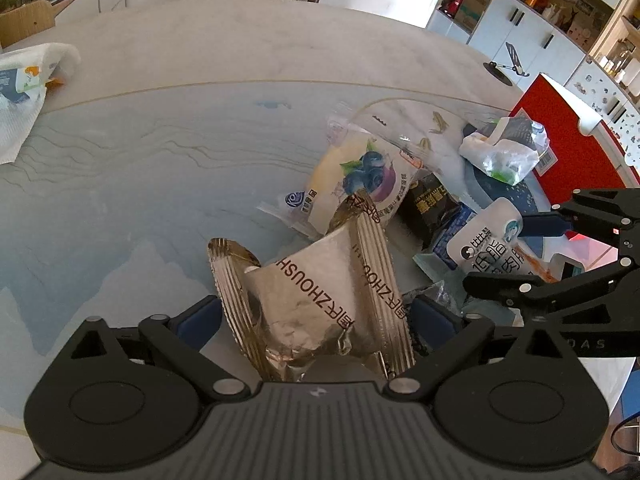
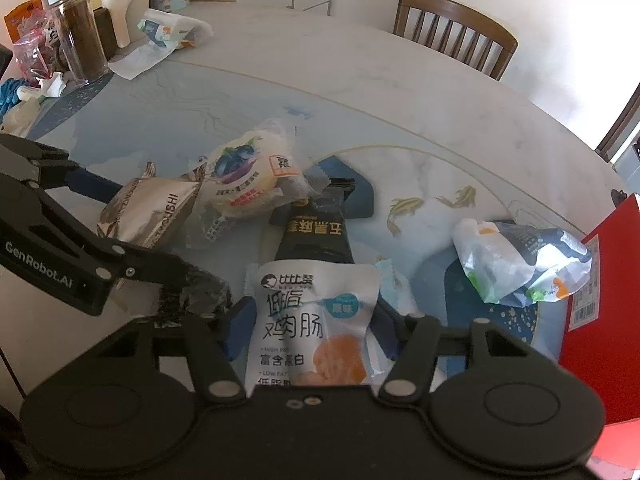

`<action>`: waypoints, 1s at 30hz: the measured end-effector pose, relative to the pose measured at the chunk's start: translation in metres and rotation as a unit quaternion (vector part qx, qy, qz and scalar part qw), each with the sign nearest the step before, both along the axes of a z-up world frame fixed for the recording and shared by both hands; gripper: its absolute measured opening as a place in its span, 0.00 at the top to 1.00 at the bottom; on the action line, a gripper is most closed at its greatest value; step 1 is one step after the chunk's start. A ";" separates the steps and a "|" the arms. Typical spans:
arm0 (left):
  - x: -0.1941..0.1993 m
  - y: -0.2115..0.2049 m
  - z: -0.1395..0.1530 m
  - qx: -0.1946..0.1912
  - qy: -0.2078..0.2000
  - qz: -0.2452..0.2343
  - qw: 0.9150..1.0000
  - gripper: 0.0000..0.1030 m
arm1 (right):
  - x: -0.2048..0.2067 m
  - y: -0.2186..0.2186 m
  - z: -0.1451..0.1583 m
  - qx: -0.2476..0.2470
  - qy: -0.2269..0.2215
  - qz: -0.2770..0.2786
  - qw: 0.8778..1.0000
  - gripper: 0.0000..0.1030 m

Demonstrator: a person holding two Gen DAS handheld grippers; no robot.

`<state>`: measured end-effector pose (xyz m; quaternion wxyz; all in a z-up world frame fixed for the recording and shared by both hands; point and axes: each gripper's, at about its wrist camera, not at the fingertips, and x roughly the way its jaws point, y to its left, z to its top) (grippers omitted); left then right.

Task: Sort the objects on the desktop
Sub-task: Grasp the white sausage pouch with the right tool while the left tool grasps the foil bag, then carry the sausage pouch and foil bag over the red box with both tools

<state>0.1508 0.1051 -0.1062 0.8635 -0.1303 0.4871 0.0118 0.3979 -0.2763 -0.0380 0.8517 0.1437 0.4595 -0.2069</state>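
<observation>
- The left gripper [image 1: 316, 316] clasps the silver foil packet [image 1: 320, 300], whose long axis runs forward along the fingers, above the bench [image 1: 160, 160].
- The right gripper [image 2: 316, 320] pinches the white sausage pouch [image 2: 312, 320], likewise lengthwise, beside the snack pile [image 2: 256, 184].

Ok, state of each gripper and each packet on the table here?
Left gripper: shut on silver foil packet.
Right gripper: shut on white chicken sausage packet.
Blueberry pastry packet: lying sealed on the table.
Black sesame packet: lying flat.
Crumpled white wrapper: torn open.
</observation>
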 end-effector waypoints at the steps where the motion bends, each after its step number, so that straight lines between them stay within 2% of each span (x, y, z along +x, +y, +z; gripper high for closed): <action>1: 0.000 0.000 0.000 0.002 -0.001 0.001 1.000 0.10 | 0.000 0.000 0.000 0.000 0.000 -0.002 1.000 0.41; 6: 0.000 0.001 0.002 -0.005 -0.006 0.003 1.000 0.14 | -0.002 -0.001 0.000 0.003 -0.003 -0.018 1.000 0.43; 8: -0.001 0.001 0.003 -0.006 -0.010 0.003 1.000 0.19 | -0.003 -0.002 0.001 0.005 -0.004 -0.020 1.000 0.43; 9: -0.001 0.002 0.004 -0.006 -0.012 0.005 1.000 0.24 | -0.004 -0.002 0.001 0.005 -0.004 -0.023 1.000 0.43; 10: 0.000 0.003 0.005 -0.006 -0.012 0.007 1.000 0.36 | -0.005 -0.003 0.001 0.005 -0.004 -0.026 1.000 0.43; 11: -0.001 0.005 0.005 -0.017 -0.013 0.006 1.000 0.41 | -0.006 -0.003 0.001 0.005 -0.005 -0.033 0.999 0.43; 13: 0.000 0.005 0.004 -0.028 -0.009 0.002 1.000 0.46 | -0.007 -0.003 0.002 0.006 -0.007 -0.037 0.999 0.44; 24: -0.005 0.001 0.011 -0.023 -0.016 0.003 1.000 0.50 | -0.020 -0.002 0.012 0.003 -0.022 -0.063 0.998 0.44; 26: -0.007 -0.001 0.014 -0.023 -0.018 0.002 1.000 0.50 | -0.024 -0.002 0.014 0.003 -0.028 -0.086 0.996 0.44; 30: -0.009 -0.005 0.021 -0.021 -0.024 -0.004 0.999 0.50 | -0.029 -0.001 0.018 0.005 -0.033 -0.098 0.995 0.44</action>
